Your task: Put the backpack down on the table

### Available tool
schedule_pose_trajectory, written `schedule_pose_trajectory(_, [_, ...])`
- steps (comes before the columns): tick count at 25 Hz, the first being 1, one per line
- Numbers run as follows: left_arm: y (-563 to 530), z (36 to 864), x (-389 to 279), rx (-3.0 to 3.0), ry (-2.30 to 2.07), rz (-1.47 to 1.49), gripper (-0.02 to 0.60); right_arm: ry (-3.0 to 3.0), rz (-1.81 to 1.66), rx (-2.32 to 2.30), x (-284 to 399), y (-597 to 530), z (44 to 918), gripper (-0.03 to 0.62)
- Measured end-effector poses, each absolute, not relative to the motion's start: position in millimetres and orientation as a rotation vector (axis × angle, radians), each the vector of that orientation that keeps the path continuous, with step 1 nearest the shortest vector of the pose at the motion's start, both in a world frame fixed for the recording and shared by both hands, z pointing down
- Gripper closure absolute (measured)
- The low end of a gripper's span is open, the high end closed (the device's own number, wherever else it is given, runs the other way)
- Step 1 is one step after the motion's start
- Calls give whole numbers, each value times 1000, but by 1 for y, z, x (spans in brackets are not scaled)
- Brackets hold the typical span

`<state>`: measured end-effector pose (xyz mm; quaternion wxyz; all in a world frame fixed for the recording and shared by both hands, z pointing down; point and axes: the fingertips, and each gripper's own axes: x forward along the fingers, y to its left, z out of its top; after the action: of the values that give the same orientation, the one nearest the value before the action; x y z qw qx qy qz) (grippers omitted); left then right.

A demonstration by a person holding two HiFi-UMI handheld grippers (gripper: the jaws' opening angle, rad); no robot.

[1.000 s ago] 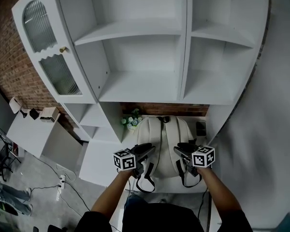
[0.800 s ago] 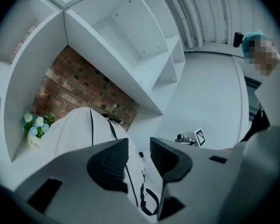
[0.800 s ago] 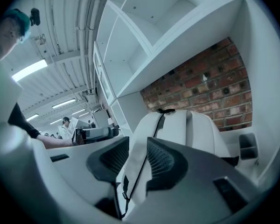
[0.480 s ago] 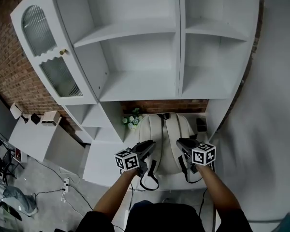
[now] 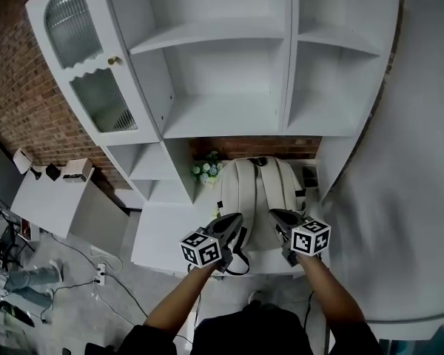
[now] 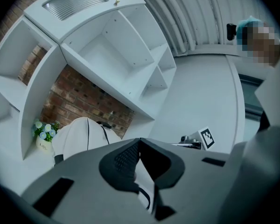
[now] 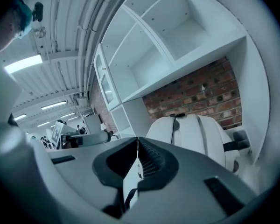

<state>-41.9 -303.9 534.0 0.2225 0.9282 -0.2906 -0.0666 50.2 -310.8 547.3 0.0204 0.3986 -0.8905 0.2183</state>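
A cream backpack stands upright on the white table against the brick back wall, its straps facing me. My left gripper is shut on the left shoulder strap, whose black-edged white webbing hangs below the meeting jaws. At the right side, my right gripper is shut on the right shoulder strap, which is pinched between its pads. The pack's top shows ahead in both gripper views.
White shelving overhangs the table, and a cabinet with a glass door stands at the left. A small pot of flowers sits left of the pack, a dark object to its right. A white wall closes off the right side.
Both grippers were open beside the straps' lower ends. They have shut on the straps and moved up, toward the backpack.
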Motion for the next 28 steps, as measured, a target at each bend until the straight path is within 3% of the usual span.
schedule_pose_trajectory(16, [-180,513,-60,2621,-963,-128,565,-2668,722,1566,4,-191,525,576])
schedule_pose_trajectory(24, [-120,513,-72,2591,-1181,-42,565,-2502,342,1663,-15,-114,508,575])
schedule_pose_trajectory(28, [-90,506,-60,2593,-1173,-86,565,-2534,384,1660,-20,-88,506,575])
